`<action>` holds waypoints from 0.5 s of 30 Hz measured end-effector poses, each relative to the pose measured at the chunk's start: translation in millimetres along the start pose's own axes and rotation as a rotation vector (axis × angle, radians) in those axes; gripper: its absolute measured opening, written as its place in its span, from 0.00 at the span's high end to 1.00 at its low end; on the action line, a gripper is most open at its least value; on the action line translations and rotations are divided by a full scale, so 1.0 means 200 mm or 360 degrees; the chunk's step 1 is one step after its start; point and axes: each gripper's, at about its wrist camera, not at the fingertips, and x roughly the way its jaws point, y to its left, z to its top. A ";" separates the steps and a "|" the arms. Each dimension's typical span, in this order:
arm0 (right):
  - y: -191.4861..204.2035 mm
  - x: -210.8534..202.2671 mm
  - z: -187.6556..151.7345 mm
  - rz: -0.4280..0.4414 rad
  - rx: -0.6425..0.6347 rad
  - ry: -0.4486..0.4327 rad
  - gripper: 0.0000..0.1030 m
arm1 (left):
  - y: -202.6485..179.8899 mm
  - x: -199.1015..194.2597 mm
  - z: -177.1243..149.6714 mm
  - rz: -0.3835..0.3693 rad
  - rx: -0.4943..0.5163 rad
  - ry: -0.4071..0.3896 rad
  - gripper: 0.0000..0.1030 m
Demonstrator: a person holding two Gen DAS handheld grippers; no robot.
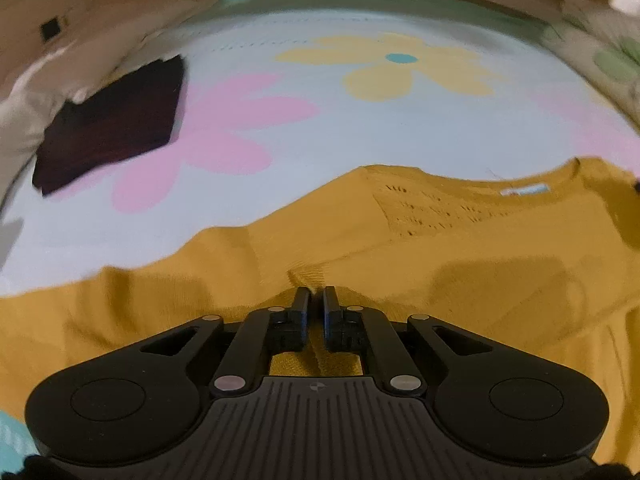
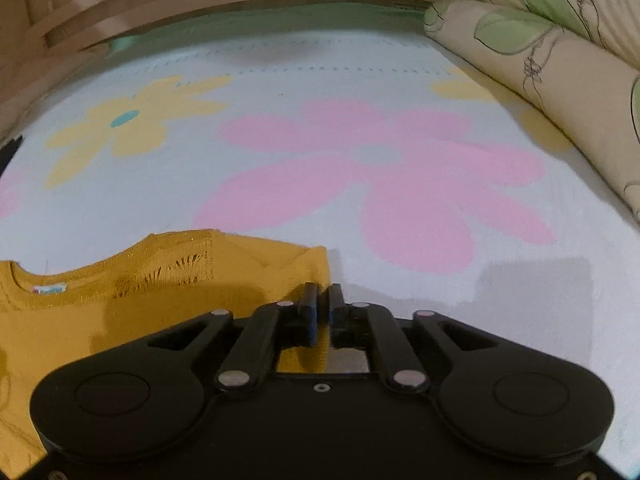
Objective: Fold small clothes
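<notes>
- Both jaws stand nearly together: left gripper (image 1: 317, 294) pinches mustard-yellow knitted top (image 1: 400, 248); right gripper (image 2: 323, 292) pinches its edge.
- Top lies on pale blue flowered bedsheet (image 2: 280, 208).
- Dark maroon folded cloth (image 1: 116, 124) at ten o'clock.

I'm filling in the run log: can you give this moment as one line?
stage: gripping mustard top on flowered sheet | left tongs: shut on fabric fold | right tongs: nearly shut at top's edge, grip unclear | dark folded garment: set aside
</notes>
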 end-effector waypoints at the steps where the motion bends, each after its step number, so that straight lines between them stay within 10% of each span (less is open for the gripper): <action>1: 0.00 -0.01 0.00 -0.0012 0.0012 -0.0010 0.54 | 0.00 -0.01 0.00 -0.0030 0.0010 0.0001 0.89; 7: 0.01 -0.19 0.04 -0.0075 -0.0052 -0.0119 0.41 | 0.13 -0.06 0.00 -0.0148 -0.0186 0.0014 0.53; 15: -0.02 -0.47 -0.08 0.0206 0.0043 0.0057 0.39 | 0.19 -0.19 -0.08 -0.0258 -0.0203 0.0061 0.52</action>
